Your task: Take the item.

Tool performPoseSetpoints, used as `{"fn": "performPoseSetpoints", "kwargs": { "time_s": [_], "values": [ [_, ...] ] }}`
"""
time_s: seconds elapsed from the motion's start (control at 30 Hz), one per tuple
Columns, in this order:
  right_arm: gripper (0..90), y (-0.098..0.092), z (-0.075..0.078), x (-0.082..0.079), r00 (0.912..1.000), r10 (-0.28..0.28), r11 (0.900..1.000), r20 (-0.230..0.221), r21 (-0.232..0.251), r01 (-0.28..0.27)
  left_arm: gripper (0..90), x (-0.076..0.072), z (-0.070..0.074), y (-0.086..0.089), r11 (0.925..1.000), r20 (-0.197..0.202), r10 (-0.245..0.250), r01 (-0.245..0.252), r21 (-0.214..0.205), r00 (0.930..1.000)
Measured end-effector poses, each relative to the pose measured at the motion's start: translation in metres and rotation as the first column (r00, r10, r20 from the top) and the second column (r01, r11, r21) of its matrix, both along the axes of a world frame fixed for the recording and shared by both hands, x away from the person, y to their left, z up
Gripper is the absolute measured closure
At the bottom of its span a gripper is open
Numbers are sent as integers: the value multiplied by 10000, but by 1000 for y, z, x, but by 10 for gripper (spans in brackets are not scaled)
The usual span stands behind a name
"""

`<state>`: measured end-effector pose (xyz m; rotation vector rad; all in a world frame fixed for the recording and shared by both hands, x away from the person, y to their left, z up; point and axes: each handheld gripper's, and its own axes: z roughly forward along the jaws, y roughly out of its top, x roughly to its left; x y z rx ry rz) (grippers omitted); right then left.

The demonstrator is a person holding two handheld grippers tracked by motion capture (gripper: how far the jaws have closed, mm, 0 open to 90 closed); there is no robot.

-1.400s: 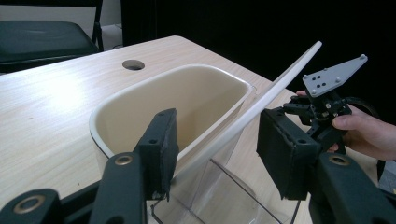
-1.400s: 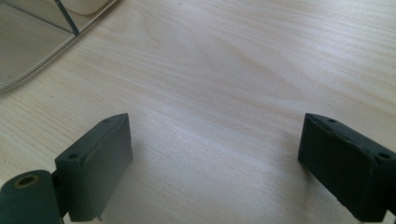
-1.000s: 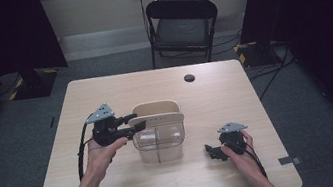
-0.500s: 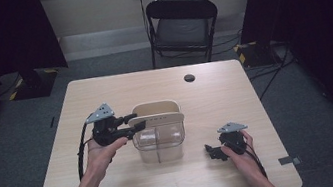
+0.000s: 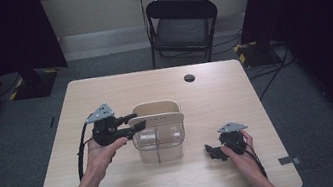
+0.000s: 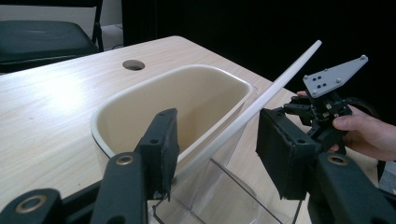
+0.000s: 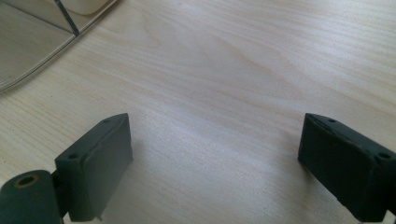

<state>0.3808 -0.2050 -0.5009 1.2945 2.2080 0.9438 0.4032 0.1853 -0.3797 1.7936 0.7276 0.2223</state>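
High view: a clear plastic container (image 5: 158, 145) with a cream insert (image 5: 154, 109) stands mid-tabletop (image 5: 235, 92), toward the near edge. The left hand-held gripper (image 5: 133, 121) reaches its left rim.

Left gripper view: jaws spread, straddling the thin cream rim (image 6: 261, 100), not clamped. Judged light, rigid, slippery; grip the rim.

Right gripper view: the right hand-held gripper (image 7: 212, 163) hangs released over bare wood-grain tabletop.

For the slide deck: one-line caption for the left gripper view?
Left gripper, jaws open, straddling the cream lid tilted over the clear container.
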Motion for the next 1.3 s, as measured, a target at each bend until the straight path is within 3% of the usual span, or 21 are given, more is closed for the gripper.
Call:
{"fn": "performPoseSetpoints", "kwargs": {
  "time_s": [1.3],
  "values": [
    [93,0,0,0,10000,2,10000,-2,2,-2,487,0,0,0,10000,0,13,-13,69,10000]
  ]
}}
